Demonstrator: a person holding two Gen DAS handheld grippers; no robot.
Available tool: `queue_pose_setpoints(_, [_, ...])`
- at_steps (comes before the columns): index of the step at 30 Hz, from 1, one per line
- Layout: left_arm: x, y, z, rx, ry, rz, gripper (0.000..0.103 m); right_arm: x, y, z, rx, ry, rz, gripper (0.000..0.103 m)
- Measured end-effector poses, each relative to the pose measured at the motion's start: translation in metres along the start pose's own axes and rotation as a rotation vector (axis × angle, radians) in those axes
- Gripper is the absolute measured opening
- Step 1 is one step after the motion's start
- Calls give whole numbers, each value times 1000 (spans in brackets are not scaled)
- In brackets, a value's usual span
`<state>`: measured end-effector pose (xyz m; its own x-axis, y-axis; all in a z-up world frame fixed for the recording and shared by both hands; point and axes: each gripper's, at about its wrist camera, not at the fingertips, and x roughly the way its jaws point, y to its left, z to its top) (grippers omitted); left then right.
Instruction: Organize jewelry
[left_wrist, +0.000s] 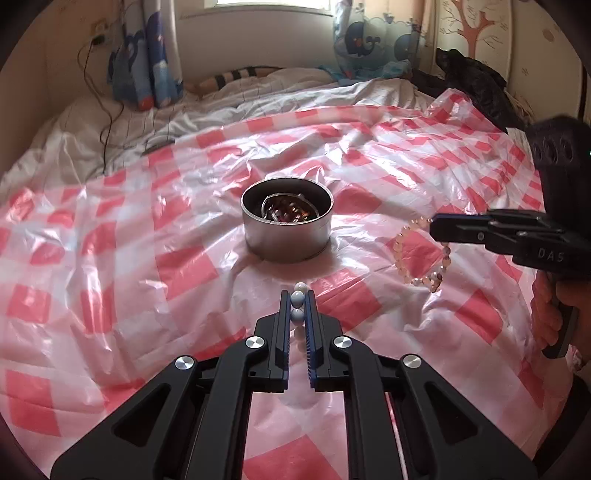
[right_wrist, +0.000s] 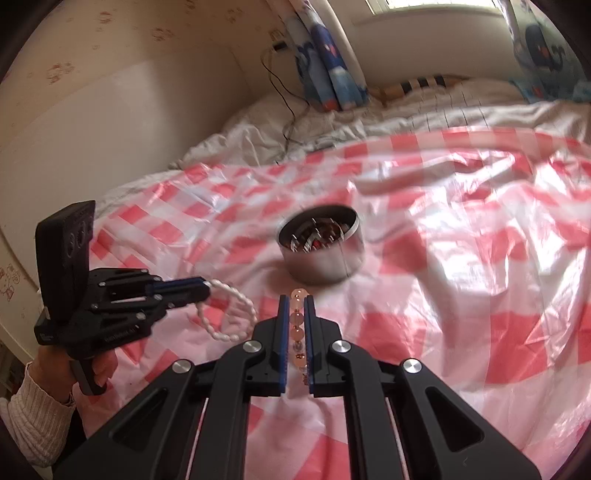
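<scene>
A round metal tin (left_wrist: 287, 229) (right_wrist: 325, 249) with dark beaded jewelry inside stands on the pink checked plastic sheet (left_wrist: 147, 258). My left gripper (left_wrist: 297, 301) (right_wrist: 205, 288) is shut on a white bead bracelet (left_wrist: 297, 298) (right_wrist: 236, 314), which hangs in a loop below the fingers, short of the tin. My right gripper (right_wrist: 296, 301) (left_wrist: 434, 227) is shut on a pale pink bead bracelet (right_wrist: 297, 321) (left_wrist: 417, 258), which dangles to the right of the tin. Both bracelets hang above the sheet.
The sheet covers a bed with a rumpled white duvet (left_wrist: 110, 122). A black cable (left_wrist: 107, 122) trails from a wall socket onto the bed. Whale-print curtains (left_wrist: 147, 66) hang at the back. Dark clothing (left_wrist: 476, 85) lies at the far right.
</scene>
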<state>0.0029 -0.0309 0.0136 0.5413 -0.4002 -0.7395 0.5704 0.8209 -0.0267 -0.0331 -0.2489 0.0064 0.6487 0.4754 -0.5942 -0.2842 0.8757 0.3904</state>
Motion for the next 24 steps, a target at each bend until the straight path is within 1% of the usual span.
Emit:
queue_pose_setpoints(3, [22, 17, -11, -64, 57, 8, 7, 15, -12, -4, 32, 78, -56, 9])
queue_pose_setpoints(4, [28, 23, -15, -87, 76, 2, 8, 17, -16, -6, 38, 88, -99, 9])
queue_pose_setpoints(5, [35, 28, -19, -107, 102, 7, 10, 20, -18, -7, 44, 105, -115, 9])
queue_pose_setpoints(7, [42, 33, -23, -111, 126, 25, 16, 23, -21, -9, 53, 133, -135, 27])
queue_pose_setpoints(8, [43, 35, -25, -113, 124, 30, 21, 23, -21, -10, 48, 134, -156, 47])
queue_pose_setpoints(9, [42, 37, -25, -116, 121, 31, 30, 24, -19, -11, 29, 135, -165, 49])
queue_pose_setpoints(11, [42, 38, -24, -115, 113, 34, 42, 26, -15, -13, 8, 142, -167, 49])
queue_pose_setpoints(12, [43, 37, -24, -109, 112, 40, 45, 29, -14, -14, -2, 151, -179, 49])
queue_pose_setpoints(14, [46, 34, -24, -89, 123, 46, 47, 34, -15, -18, -19, 178, -206, 49])
queue_pose_setpoints(17, [55, 26, -28, -52, 153, 71, 48, 40, -14, -23, -40, 199, -224, 48])
queue_pose_setpoints(18, [56, 25, -28, -46, 155, 68, 48, 41, -13, -24, -44, 199, -223, 43])
queue_pose_setpoints(19, [56, 23, -29, -45, 157, 59, 47, 41, -12, -24, -47, 204, -222, 29])
queue_pose_setpoints(20, [55, 22, -29, -49, 153, 45, 36, 41, -12, -25, -48, 209, -218, 13])
queue_pose_setpoints(21, [55, 22, -30, -56, 154, 30, 20, 41, -11, -25, -50, 209, -212, 8])
queue_pose_setpoints(22, [54, 22, -30, -57, 155, 30, 15, 39, -9, -25, -58, 201, -208, 8])
queue_pose_setpoints(23, [53, 22, -30, -45, 153, 42, 6, 36, -6, -23, -69, 183, -207, 8])
queue_pose_setpoints(24, [51, 21, -29, -41, 148, 41, 7, 33, -4, -21, -74, 166, -203, 8])
